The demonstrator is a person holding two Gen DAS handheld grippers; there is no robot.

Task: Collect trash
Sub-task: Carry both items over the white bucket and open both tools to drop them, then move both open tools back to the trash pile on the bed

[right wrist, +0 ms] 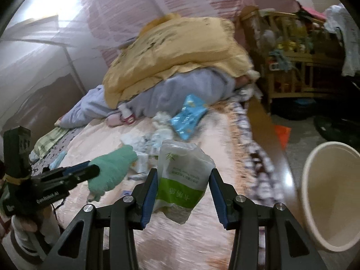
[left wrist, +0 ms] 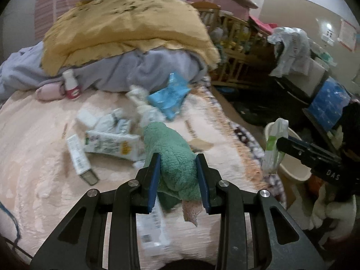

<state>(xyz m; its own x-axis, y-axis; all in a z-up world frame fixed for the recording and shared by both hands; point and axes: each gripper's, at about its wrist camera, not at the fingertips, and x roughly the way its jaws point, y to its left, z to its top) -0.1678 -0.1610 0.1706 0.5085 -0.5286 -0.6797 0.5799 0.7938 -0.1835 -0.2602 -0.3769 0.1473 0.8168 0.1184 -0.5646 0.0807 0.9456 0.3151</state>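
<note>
My left gripper (left wrist: pixel 178 158) is shut on a fluffy green cloth (left wrist: pixel 175 155) and holds it over the pink bedspread (left wrist: pixel 33 157); the cloth also shows in the right wrist view (right wrist: pixel 110 168). My right gripper (right wrist: pixel 182 173) holds a green and white plastic pouch (right wrist: pixel 180 177) between its fingers, above the bed's right edge; the pouch also shows in the left wrist view (left wrist: pixel 273 148). A beige bin (right wrist: pixel 333 193) stands on the floor to the right of the bed. Trash lies on the bed: a blue packet (left wrist: pixel 168 94), white wrappers (left wrist: pixel 108 139), crumpled tissue (left wrist: pixel 139 96) and a small bottle (left wrist: pixel 72 85).
A yellow quilt (left wrist: pixel 126 27) over a grey blanket (left wrist: pixel 135 67) is piled at the head of the bed. A wooden crib (right wrist: pixel 292 51) full of things stands to the right. A white box (left wrist: pixel 153 229) lies under my left gripper.
</note>
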